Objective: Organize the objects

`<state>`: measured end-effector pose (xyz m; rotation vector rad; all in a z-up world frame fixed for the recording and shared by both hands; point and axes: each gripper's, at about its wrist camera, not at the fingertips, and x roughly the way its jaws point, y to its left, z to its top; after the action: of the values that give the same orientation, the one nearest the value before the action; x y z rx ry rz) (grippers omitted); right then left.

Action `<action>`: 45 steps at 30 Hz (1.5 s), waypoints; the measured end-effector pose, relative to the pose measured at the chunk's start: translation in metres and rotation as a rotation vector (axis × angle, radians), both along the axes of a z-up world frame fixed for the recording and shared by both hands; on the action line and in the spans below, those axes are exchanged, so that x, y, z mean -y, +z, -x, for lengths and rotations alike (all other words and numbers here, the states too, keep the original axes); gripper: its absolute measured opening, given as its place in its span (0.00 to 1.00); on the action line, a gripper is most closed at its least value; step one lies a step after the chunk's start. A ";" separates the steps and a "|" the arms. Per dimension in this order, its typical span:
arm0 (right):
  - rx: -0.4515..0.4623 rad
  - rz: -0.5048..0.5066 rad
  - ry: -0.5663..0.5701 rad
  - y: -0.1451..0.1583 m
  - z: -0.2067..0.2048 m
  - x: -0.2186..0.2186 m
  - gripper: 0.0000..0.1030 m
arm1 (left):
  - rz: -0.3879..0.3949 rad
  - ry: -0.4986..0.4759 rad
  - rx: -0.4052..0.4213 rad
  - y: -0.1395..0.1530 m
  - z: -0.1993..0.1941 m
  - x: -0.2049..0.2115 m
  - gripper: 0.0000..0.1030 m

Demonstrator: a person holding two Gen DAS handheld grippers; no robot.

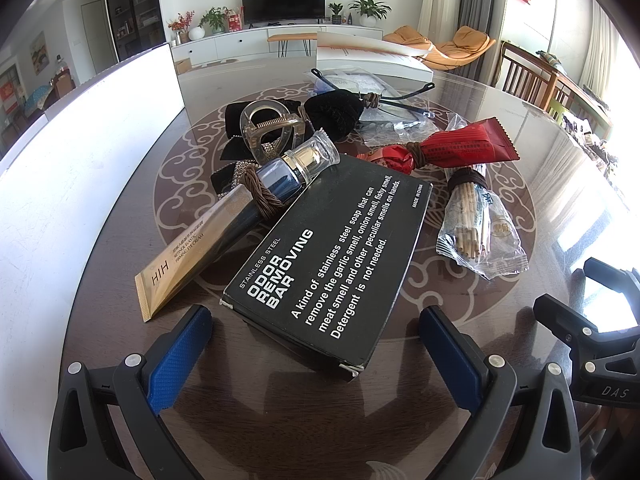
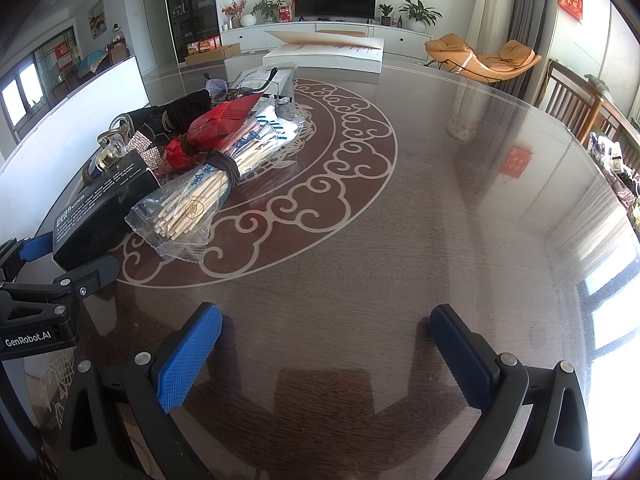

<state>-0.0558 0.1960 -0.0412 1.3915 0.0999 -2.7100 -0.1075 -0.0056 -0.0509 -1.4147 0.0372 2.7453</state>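
Left-wrist and right-wrist views of a cluttered tabletop (image 2: 420, 208). The left tool (image 1: 316, 344) is standing with its jaws spread wide and empty, framing the near corner of the black carton (image 1: 328, 256) marked as an odor-removing bar; the right tool (image 2: 326, 348) is likewise gaping and holding nothing, hovering over bare wood toward the near edge, well apart from the pile. The pile is lying toward the left side of the tabletop, around its inlaid ring.

The carton is probably stiff, flat-sided and, if it holds the steel bar, fairly heavy for its bulk; its long side walls are offering the surest hold. Resting partly on its far corner is the eye-cream tube (image 1: 188, 252), soft and smooth, bound by a brown twisted tie to a capped bottle (image 1: 296, 168) that looks hard and possibly breakable; a hold near the tie seems wisest. The toothpick bundle (image 1: 476, 216), beside the carton's right edge, is sitting in crinkly, likely slippery film; its banded waist is the firm part. The red snack packets (image 1: 456, 146) and the clear hair claw (image 1: 268, 128) are lying behind, light but crushable.
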 end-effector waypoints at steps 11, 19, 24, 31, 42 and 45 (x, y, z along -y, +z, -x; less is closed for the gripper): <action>0.000 0.000 0.000 0.000 0.000 0.000 1.00 | 0.000 0.000 0.000 0.000 0.000 0.000 1.00; 0.000 0.000 0.000 0.000 0.000 0.000 1.00 | 0.000 0.000 0.000 0.000 0.000 0.000 1.00; 0.000 0.000 0.000 0.000 0.000 0.000 1.00 | 0.000 0.000 0.000 0.000 0.000 0.000 1.00; 0.000 0.000 -0.001 0.000 0.000 0.000 1.00 | 0.000 0.000 0.000 0.000 0.000 0.000 1.00; 0.000 0.000 -0.001 0.000 0.000 0.000 1.00 | 0.004 -0.003 0.047 0.001 -0.023 -0.004 1.00; 0.000 0.000 -0.001 0.000 0.000 0.000 1.00 | 0.005 -0.008 0.055 0.001 -0.039 -0.004 1.00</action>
<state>-0.0556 0.1962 -0.0410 1.3918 0.0990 -2.7107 -0.0682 -0.0014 -0.0498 -1.4863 0.0470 2.7002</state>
